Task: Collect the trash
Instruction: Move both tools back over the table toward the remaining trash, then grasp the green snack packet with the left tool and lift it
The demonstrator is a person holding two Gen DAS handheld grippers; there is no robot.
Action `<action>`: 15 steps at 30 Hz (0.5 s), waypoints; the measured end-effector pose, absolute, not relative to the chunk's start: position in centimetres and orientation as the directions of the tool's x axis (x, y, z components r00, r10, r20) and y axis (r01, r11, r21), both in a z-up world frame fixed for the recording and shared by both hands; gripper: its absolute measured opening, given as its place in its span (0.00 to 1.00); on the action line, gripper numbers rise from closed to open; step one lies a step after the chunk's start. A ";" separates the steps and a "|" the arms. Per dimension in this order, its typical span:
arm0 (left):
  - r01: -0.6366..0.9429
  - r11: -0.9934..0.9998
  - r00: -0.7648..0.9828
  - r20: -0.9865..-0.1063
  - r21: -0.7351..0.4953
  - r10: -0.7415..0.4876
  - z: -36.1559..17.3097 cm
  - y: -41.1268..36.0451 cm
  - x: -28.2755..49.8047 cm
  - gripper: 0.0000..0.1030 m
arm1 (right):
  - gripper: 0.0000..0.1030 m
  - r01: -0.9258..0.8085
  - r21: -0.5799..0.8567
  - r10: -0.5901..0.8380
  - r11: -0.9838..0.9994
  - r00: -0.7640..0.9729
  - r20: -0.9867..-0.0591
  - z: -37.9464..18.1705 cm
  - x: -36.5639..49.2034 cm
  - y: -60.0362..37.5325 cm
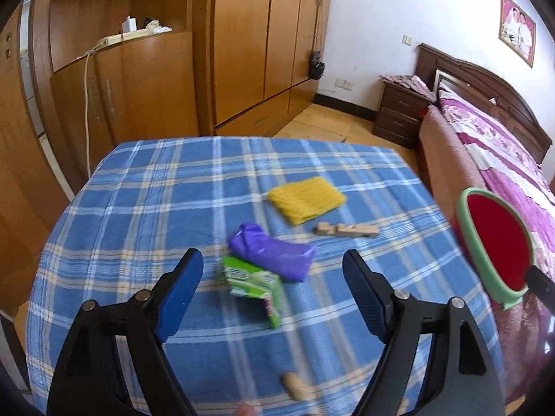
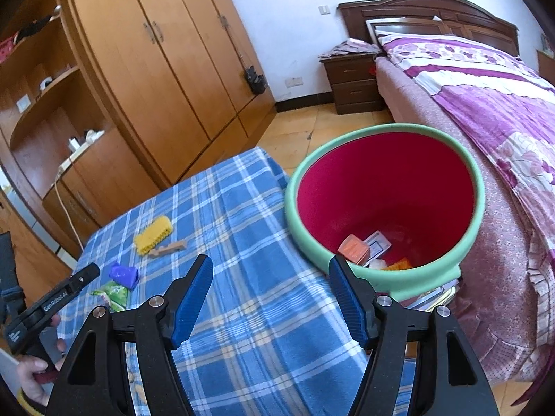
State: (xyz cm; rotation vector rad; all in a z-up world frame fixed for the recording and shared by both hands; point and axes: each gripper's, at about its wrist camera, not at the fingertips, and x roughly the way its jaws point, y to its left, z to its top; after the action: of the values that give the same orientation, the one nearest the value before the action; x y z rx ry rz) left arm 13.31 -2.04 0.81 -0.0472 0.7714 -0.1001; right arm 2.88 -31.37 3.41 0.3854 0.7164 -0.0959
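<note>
A green wrapper (image 1: pixel 255 282) and a crumpled purple bag (image 1: pixel 274 251) lie on the blue plaid table (image 1: pixel 138 208). My left gripper (image 1: pixel 274 291) is open, its jaws on either side of and just above the green wrapper. A peanut shell (image 1: pixel 298 386) lies near the front edge. A red bin with a green rim (image 2: pixel 385 204) stands off the table's right edge, with several scraps inside. My right gripper (image 2: pixel 270 294) is open and empty, just left of the bin. The wrapper (image 2: pixel 114 293) and purple bag (image 2: pixel 125 275) also show in the right wrist view.
A yellow sponge (image 1: pixel 307 202) and a wooden clothespin (image 1: pixel 347 230) lie further back on the table. A wooden wardrobe (image 1: pixel 249 45) stands behind. A bed with a purple cover (image 2: pixel 485 111) and a nightstand (image 2: pixel 353 83) are to the right.
</note>
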 end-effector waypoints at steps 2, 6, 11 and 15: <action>0.071 0.995 0.700 -0.707 -0.071 -0.100 0.0 -1.8 13.5 0.80 | 0.69 0.212 0.308 0.050 0.928 0.747 -0.663 3.2 3.1 -31.1; 0.069 0.996 0.677 -0.730 -0.059 -0.090 -1.4 -1.7 13.9 0.80 | 0.69 0.206 0.306 0.060 0.929 0.735 -0.675 2.7 3.4 -30.6; 0.058 0.996 0.651 -0.754 -0.063 -0.085 -3.1 -1.3 14.7 0.80 | 0.69 0.202 0.301 0.066 0.932 0.722 -0.689 2.2 3.7 -30.2; 0.048 0.995 0.629 -0.771 -0.088 -0.098 -4.1 -0.7 15.4 0.80 | 0.69 0.201 0.298 0.069 0.933 0.713 -0.697 1.9 4.0 -29.9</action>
State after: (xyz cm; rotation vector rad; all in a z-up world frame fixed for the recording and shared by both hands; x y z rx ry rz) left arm 15.41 -0.69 -4.06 -0.0608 0.8861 -0.0837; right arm 4.02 -29.94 1.87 0.3699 0.7776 -0.0751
